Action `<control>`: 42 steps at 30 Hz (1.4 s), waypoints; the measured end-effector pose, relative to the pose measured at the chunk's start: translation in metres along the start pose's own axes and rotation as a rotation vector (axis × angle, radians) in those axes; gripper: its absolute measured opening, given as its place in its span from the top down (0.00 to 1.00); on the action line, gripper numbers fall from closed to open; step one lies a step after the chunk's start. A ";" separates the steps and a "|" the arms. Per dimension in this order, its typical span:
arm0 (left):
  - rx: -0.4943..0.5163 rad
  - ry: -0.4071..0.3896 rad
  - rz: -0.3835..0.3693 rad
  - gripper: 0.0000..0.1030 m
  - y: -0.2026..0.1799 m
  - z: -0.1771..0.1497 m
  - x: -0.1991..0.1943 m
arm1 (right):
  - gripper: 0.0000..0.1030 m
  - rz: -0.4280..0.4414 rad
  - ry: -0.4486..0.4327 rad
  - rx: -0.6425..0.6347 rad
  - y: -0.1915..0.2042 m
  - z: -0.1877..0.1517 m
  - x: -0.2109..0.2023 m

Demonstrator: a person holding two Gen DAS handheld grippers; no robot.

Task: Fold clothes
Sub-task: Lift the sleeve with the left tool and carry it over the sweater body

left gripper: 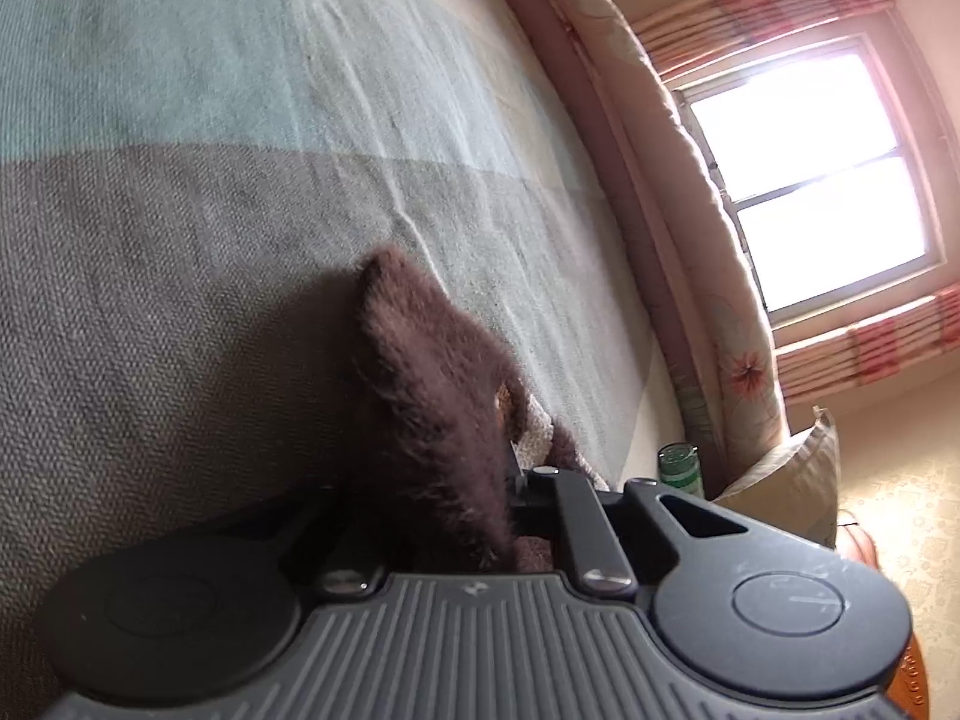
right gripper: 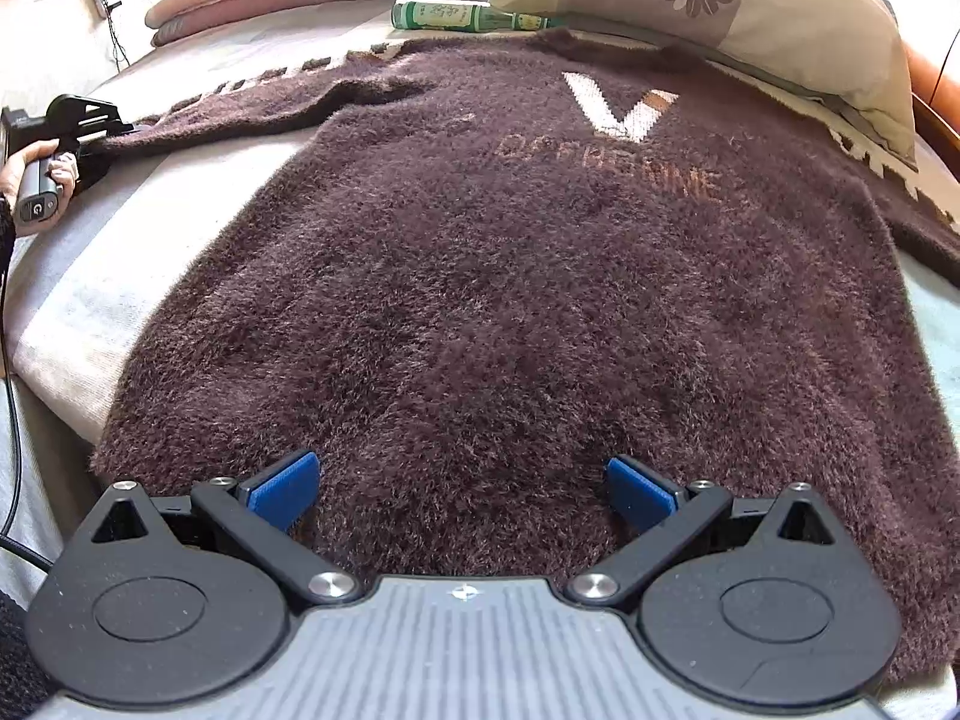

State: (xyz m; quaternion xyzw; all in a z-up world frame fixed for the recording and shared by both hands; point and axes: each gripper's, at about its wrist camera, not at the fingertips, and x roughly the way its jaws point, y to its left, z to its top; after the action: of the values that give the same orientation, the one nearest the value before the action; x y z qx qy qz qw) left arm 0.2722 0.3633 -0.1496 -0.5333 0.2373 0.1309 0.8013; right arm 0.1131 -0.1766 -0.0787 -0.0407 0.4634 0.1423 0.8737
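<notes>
Brown fuzzy sweater lies front-up, spread flat on the bed; left gripper is clenched on its sleeve cuff for folding inward, right gripper hovers released over the hem

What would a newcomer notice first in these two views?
A fuzzy dark brown sweater with a white V lies spread flat on the bed. The right gripper hovers open over its hem; the left gripper pinches a sleeve cuff. A green bottle lies by the pillow.
</notes>
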 end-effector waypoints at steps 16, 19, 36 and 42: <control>0.339 0.008 0.028 0.94 -0.150 -0.002 -0.033 | 0.00 0.035 -0.116 0.019 -0.019 -0.001 -0.036; 0.399 0.000 0.007 0.94 -0.189 -0.009 -0.038 | 0.00 0.048 -0.142 0.023 -0.025 -0.003 -0.043; 0.688 -0.005 -0.149 0.94 -0.388 -0.101 -0.060 | 0.00 0.083 -0.213 0.113 -0.080 -0.028 -0.067; 0.794 0.092 0.022 0.94 -0.346 -0.121 -0.030 | 0.00 0.097 -0.194 0.153 -0.096 -0.036 -0.060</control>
State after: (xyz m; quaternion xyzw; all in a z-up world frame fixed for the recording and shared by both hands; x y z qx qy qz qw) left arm 0.3782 0.1166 0.1016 -0.1848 0.3109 0.0133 0.9322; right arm 0.0806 -0.2882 -0.0559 0.0624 0.3877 0.1519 0.9070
